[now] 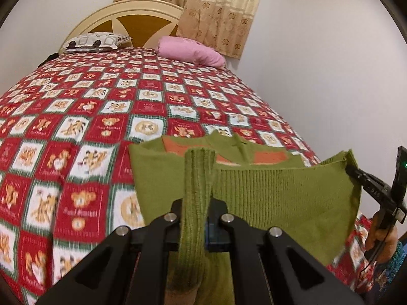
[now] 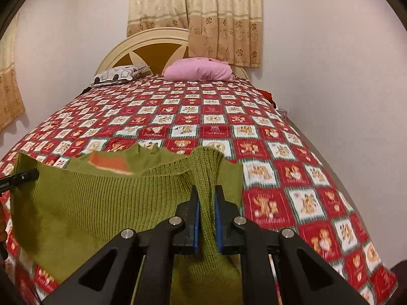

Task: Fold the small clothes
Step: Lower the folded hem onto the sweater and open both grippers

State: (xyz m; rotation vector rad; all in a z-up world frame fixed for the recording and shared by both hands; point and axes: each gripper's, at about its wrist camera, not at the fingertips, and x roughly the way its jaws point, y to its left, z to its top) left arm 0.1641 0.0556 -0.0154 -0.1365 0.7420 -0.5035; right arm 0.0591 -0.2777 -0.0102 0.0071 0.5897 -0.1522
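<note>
The left gripper (image 1: 197,178) is clamped tight on a bunched corner of the ribbed hem of a green sweater (image 1: 267,190), and the right gripper (image 2: 206,198) pinches the opposite corner of the same hem between its blue pads (image 2: 218,218), so each tool has a handful of knit and nothing else. Between the two the hem runs as a raised, slightly sagging edge, lifted clear of the bed (image 2: 279,132), while the rest of the sweater trails away from the hem toward the headboard, with its neckline and an orange band (image 1: 272,156) across the chest lying lowest and farthest off. The bed is covered by a red and white checked spread printed with bears; a pink pillow (image 2: 198,72) and a patterned pillow (image 2: 119,73) sit well apart from the sweater at the head end, beneath a curtain (image 2: 223,20). By the look of it the first fold is only under way: the bottom edge is picked up but not yet laid over the upper part. Left to do, I judge, are carrying the hem across to the neckline, releasing it flat, and probably tucking the sides or sleeves, which cannot be made out here.
</note>
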